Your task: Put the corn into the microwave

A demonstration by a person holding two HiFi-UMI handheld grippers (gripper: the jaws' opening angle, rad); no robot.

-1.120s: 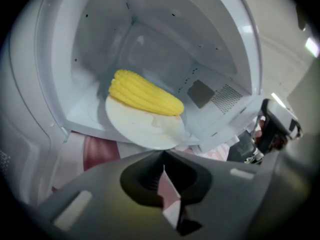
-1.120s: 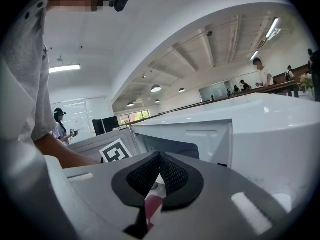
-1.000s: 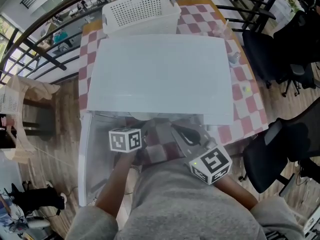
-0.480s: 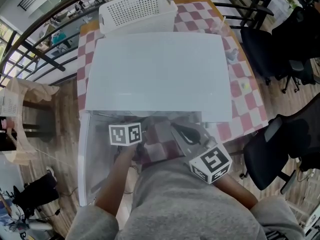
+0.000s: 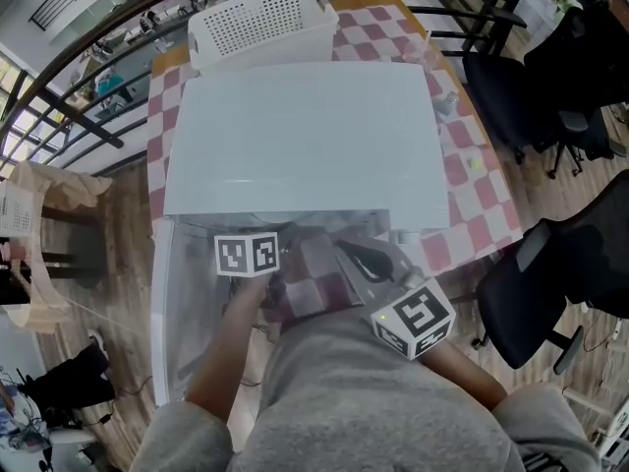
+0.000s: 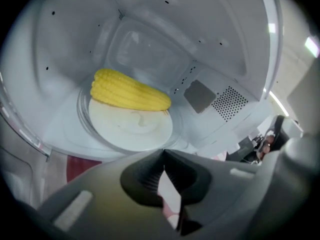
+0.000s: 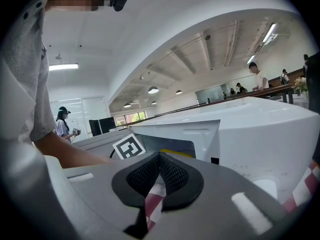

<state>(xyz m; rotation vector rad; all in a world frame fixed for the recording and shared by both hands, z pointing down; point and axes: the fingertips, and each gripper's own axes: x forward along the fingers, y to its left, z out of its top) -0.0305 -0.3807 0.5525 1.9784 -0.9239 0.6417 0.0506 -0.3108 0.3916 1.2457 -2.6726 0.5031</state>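
Observing corn (image 6: 130, 90) lying crosswise on turntable (image 6: 131, 130) inside microwave (image 6: 220, 39), directly ahead of nearer left hand-held gripper (image 6: 164, 156), sitting closed and empty; right hand-held gripper (image 7: 159, 160) likewise.

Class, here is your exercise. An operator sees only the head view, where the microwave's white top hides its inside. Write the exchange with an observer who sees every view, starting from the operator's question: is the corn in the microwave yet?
Observer: Yes. The left gripper view shows the corn lying on the glass turntable inside the microwave.
Operator: Is anything gripping it?
Observer: No. The left hand-held gripper is shut with nothing between its jaws, and it is apart from the corn.
Operator: And the other one?
Observer: The right hand-held gripper is shut and empty too, facing the microwave's open front.
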